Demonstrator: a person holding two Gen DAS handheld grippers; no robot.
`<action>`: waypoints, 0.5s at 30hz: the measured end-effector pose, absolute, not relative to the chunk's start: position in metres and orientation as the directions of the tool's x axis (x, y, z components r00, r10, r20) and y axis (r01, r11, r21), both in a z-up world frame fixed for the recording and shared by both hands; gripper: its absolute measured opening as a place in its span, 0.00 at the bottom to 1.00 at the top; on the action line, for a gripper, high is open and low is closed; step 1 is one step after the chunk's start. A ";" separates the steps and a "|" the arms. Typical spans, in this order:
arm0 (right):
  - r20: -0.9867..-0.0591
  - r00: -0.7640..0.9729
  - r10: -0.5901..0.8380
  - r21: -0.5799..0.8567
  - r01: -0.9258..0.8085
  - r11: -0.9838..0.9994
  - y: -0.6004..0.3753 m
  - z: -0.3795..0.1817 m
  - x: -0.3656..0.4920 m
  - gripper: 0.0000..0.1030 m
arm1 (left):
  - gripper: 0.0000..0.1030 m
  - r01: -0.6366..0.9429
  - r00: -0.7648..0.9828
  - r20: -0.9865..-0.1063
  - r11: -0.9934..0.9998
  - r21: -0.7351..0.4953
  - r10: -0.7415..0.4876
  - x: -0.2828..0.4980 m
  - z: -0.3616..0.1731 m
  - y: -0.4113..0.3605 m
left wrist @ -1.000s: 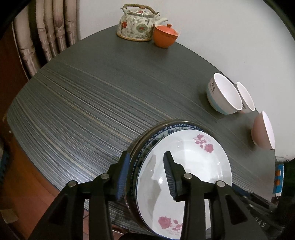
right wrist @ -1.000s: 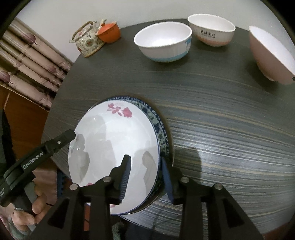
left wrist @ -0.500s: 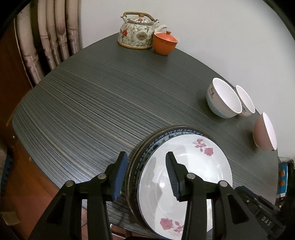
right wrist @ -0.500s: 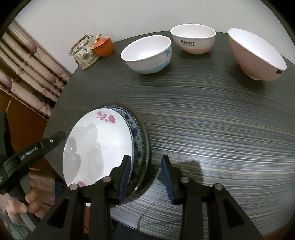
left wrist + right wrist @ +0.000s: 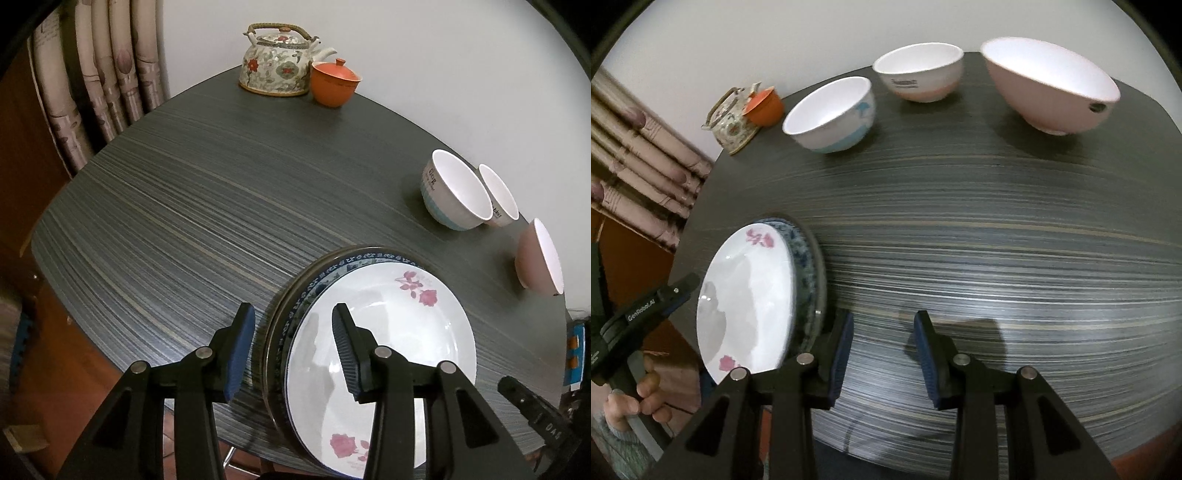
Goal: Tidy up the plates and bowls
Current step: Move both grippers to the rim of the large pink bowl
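Three bowls: blue-trimmed bowl (image 5: 831, 114), lettered bowl (image 5: 919, 74), pink bowl (image 5: 1052, 88) — in a row across the top of the right wrist view.
Plates: white rose plate (image 5: 384, 354) stacked on blue-rimmed plate (image 5: 314, 288), lower centre of the left view, at the table (image 5: 203, 206) edge.
Left gripper (image 5: 291, 347): parted, straddling the stack's rim — pads not pressing.
Right gripper (image 5: 882, 354): parted, empty, over bare table beside the stack.

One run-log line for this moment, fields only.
stage: plates stacked, bowls loose | left gripper: open, straddling rim of rose-patterned white plate | right gripper: open, empty | three bowls unstacked
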State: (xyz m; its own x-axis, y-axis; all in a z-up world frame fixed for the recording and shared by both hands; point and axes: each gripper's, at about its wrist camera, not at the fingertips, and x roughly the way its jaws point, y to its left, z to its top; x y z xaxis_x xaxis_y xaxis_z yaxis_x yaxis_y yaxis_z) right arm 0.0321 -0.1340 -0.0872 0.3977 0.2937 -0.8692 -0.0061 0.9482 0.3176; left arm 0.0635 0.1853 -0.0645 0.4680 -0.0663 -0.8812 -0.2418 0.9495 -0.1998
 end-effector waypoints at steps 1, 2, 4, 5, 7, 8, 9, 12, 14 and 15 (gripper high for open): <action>-0.868 0.399 0.295 0.322 0.000 0.947 -0.140 -0.088 0.031 0.34 | 0.39 -0.243 0.467 -0.882 0.950 -0.198 -0.064 0.064 -0.065 0.186; -0.869 0.400 0.291 0.320 0.005 0.947 -0.144 -0.088 0.030 0.34 | 0.39 -0.243 0.466 -0.882 0.950 -0.195 -0.062 0.064 -0.065 0.186; -0.870 0.403 0.285 0.319 0.018 0.948 -0.156 -0.089 0.030 0.34 | 0.41 -0.245 0.464 -0.884 0.952 -0.186 -0.053 0.064 -0.065 0.186; -0.869 0.403 0.288 0.327 0.031 0.944 -0.164 -0.089 0.030 0.34 | 0.41 -0.246 0.463 -0.885 0.953 -0.180 -0.048 0.063 -0.065 0.186; -0.869 0.404 0.286 0.333 0.050 0.941 -0.174 -0.090 0.030 0.34 | 0.42 -0.246 0.461 -0.887 0.955 -0.166 -0.036 0.063 -0.066 0.185; -0.867 0.407 0.286 0.338 0.059 0.939 -0.182 -0.090 0.030 0.34 | 0.42 -0.246 0.458 -0.888 0.956 -0.160 -0.031 0.063 -0.066 0.184; -0.867 0.409 0.283 0.339 0.070 0.938 -0.188 -0.090 0.030 0.34 | 0.42 -0.249 0.456 -0.890 0.956 -0.153 -0.024 0.063 -0.067 0.184; -0.863 0.420 0.280 0.349 0.095 0.932 -0.206 -0.087 0.032 0.34 | 0.43 -0.253 0.446 -0.895 0.958 -0.132 -0.006 0.064 -0.068 0.182; -0.860 0.429 0.275 0.353 0.114 0.929 -0.222 -0.084 0.033 0.34 | 0.44 -0.255 0.433 -0.901 0.960 -0.120 0.002 0.065 -0.069 0.180; -0.859 0.433 0.273 0.356 0.121 0.927 -0.228 -0.083 0.034 0.34 | 0.44 -0.255 0.426 -0.905 0.961 -0.111 0.008 0.065 -0.070 0.178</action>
